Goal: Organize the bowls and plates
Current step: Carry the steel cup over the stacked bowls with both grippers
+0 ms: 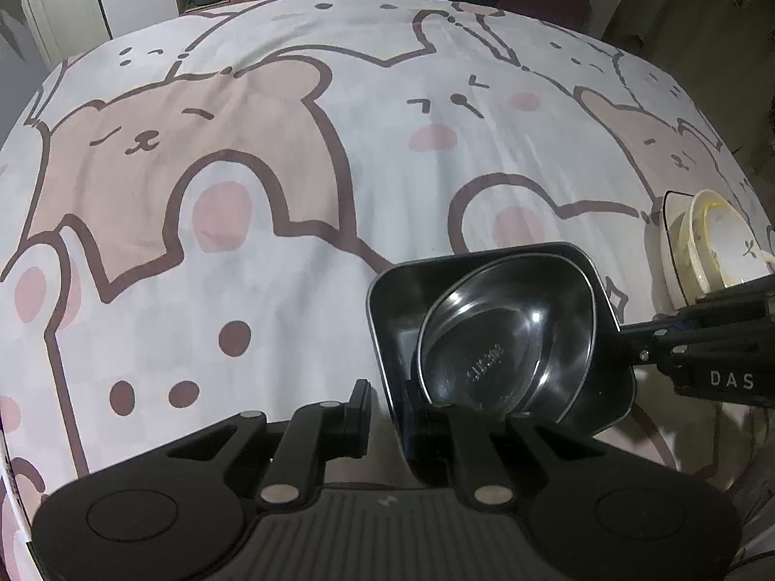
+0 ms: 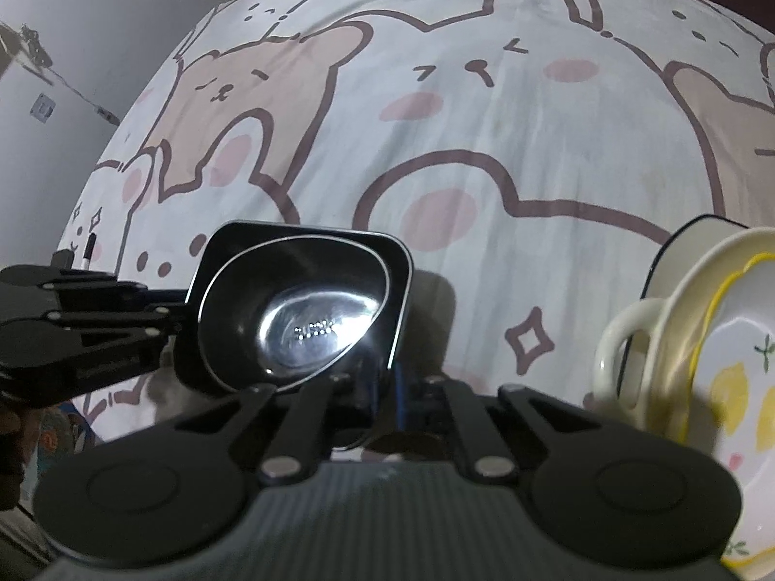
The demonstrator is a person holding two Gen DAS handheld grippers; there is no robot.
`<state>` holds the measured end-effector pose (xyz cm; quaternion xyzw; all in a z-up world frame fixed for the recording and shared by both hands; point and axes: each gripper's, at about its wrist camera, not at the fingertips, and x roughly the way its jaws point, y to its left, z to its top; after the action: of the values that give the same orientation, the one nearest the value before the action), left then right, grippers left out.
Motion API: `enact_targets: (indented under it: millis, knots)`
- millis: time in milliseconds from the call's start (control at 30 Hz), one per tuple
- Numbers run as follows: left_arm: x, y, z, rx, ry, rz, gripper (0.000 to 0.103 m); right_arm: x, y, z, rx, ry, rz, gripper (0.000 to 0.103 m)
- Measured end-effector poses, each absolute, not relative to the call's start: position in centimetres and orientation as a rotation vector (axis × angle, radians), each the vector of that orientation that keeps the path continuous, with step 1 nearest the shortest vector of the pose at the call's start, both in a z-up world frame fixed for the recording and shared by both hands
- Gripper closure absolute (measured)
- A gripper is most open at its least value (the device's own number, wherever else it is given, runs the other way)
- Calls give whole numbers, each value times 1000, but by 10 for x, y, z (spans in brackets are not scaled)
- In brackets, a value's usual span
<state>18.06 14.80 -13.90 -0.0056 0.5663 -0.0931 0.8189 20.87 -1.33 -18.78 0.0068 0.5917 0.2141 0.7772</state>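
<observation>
- Left claw (image 1: 390,419) is right up close. What does it have?

- It is shut tight on the wall of the black dish (image 1: 402,329), at the near corner. One finger sits outside the wall and one sits inside.

- And the right claw (image 2: 382,382)?

- It is pinched shut on the other side of the black dish, on the rim. So both claws hold the same dish, one on each side.

- Where is the steel bowl (image 1: 489,339)?

- It sits inside the black dish, loose, not held by any claw.

- What is next to the black dish?

- A cream bowl (image 2: 625,348) with a handle and a lemon plate (image 2: 736,387) are stacked to its right, near but not touching. The bear cloth (image 1: 339,169) lies under it all.

- Will the dish be hard to carry?

- It looks stiff and smooth, so thin rims could slip. The steel bowl looks light and shiny, and it could slide or clatter if the dish tips. Holding both side walls and keeping the dish flat seems best.
</observation>
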Motion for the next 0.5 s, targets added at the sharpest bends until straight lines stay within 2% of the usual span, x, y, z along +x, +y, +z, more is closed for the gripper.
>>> enact_targets:
  millis: [267,500]
  knots:
    - [180,148,-142,-48,1205,-193,96,211,-17,-189,44,1285,447,95]
    - [179,151,-142,-101,1196,-170,97,212,-15,-189,27,1276,439,95]
